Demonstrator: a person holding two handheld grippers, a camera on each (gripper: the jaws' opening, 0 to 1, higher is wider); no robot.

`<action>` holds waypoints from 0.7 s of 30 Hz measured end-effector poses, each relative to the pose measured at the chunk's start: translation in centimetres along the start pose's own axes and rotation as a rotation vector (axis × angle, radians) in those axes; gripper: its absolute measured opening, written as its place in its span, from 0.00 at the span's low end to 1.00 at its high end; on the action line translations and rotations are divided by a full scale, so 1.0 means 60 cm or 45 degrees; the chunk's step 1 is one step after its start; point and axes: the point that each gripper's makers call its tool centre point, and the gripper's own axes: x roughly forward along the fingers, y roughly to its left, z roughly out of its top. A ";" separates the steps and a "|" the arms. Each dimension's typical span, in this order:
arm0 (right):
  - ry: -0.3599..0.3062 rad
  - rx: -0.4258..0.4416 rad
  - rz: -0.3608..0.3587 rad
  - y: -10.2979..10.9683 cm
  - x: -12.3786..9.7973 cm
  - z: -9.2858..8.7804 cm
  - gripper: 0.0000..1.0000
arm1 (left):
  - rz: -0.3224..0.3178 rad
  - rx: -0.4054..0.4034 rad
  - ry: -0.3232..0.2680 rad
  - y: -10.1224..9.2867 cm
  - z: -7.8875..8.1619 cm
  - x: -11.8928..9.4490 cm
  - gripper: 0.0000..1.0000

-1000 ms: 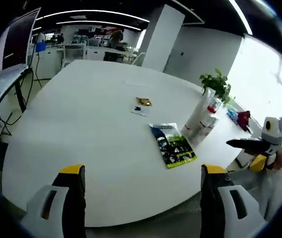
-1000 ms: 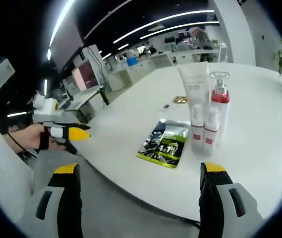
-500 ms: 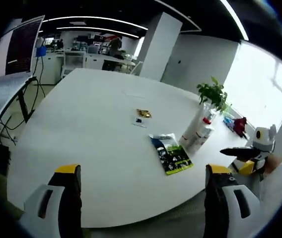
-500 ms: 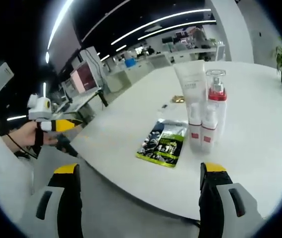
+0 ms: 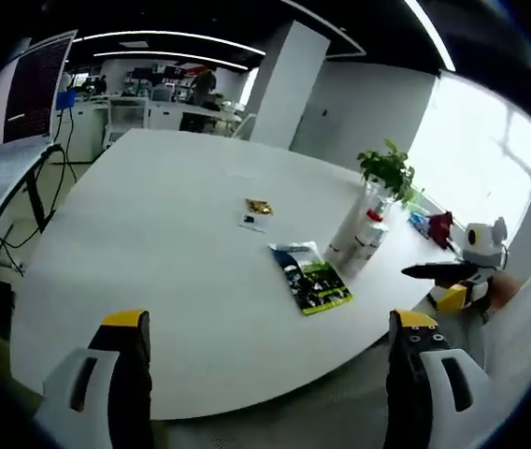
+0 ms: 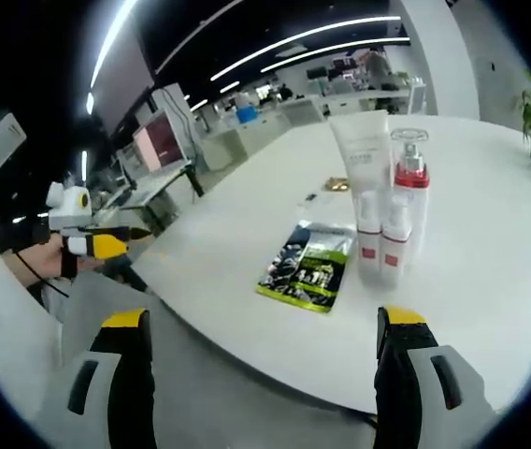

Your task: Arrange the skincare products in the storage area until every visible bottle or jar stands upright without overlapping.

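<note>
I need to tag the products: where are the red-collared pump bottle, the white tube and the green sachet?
red-collared pump bottle [image 6: 411, 178]: right gripper view, on its red collar.
white tube [image 6: 366, 154]: right gripper view, on its upper body.
green sachet [image 6: 309, 267]: right gripper view, on the middle of its printed face.

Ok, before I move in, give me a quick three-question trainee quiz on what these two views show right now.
1. True or false: the green and black sachet lies flat on the white table.
2. Which stands in the upright cluster? A) white tube B) glass jar C) spray can
3. Fill in: the clear pump bottle has a ___ collar.

Key:
1. True; it lies flat, beside the bottles.
2. A; the tube stands on its cap next to the pump bottle, with two small white bottles in front.
3. Red.

The left gripper and right gripper are both open, off the table edge.
</note>
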 end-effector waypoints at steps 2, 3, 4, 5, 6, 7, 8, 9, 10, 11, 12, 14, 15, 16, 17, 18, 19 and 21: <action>-0.001 0.005 -0.001 -0.006 0.003 -0.002 0.99 | 0.013 0.001 0.008 0.004 -0.002 0.000 0.99; -0.001 0.006 -0.002 -0.007 0.004 -0.003 0.99 | 0.014 0.002 0.009 0.004 -0.003 0.000 0.99; -0.001 0.005 -0.001 -0.007 0.004 -0.003 0.99 | 0.014 0.001 0.010 0.007 -0.004 0.001 0.99; -0.001 0.005 0.000 -0.007 0.005 -0.003 0.99 | 0.015 -0.002 0.011 0.007 -0.004 0.001 0.99; 0.001 0.003 -0.001 -0.007 0.005 -0.004 0.99 | 0.015 -0.001 0.016 0.007 -0.006 0.001 0.99; 0.001 0.003 -0.001 -0.007 0.005 -0.004 0.99 | 0.014 0.002 0.019 0.007 -0.006 0.001 0.99; 0.000 0.003 -0.001 -0.007 0.005 -0.004 0.99 | 0.015 0.003 0.021 0.006 -0.006 0.002 0.99; 0.000 0.004 -0.001 -0.008 0.006 -0.005 0.99 | 0.014 0.003 0.024 0.006 -0.007 0.002 0.99; 0.001 0.004 -0.001 -0.009 0.006 -0.005 0.99 | 0.011 0.005 0.028 0.005 -0.007 0.003 0.99; 0.001 0.005 0.000 -0.009 0.006 -0.006 0.99 | 0.009 0.007 0.031 0.004 -0.007 0.004 0.99; 0.001 0.005 0.000 -0.009 0.006 -0.006 0.99 | 0.009 0.010 0.034 0.002 -0.007 0.004 0.99; 0.000 0.006 0.001 -0.004 0.003 -0.005 0.99 | 0.010 0.023 0.036 0.003 -0.006 0.004 0.99; 0.000 0.006 0.000 -0.003 0.002 -0.005 0.99 | 0.010 0.036 0.039 0.003 -0.004 0.005 0.99; 0.000 0.006 0.000 -0.002 0.002 -0.005 0.99 | 0.012 0.040 0.041 0.002 -0.002 0.007 0.99; -0.001 0.007 0.001 0.000 0.001 -0.004 0.99 | 0.016 0.042 0.042 0.002 0.000 0.009 0.99; -0.002 0.007 0.000 0.001 0.001 -0.003 0.99 | 0.016 0.040 0.041 0.004 0.000 0.011 0.99; -0.002 0.007 -0.002 0.001 0.000 -0.005 0.99 | 0.015 0.032 0.044 0.004 0.001 0.014 0.99; -0.007 0.010 -0.001 0.005 -0.002 -0.003 0.99 | 0.015 0.030 0.056 0.002 -0.001 0.019 0.99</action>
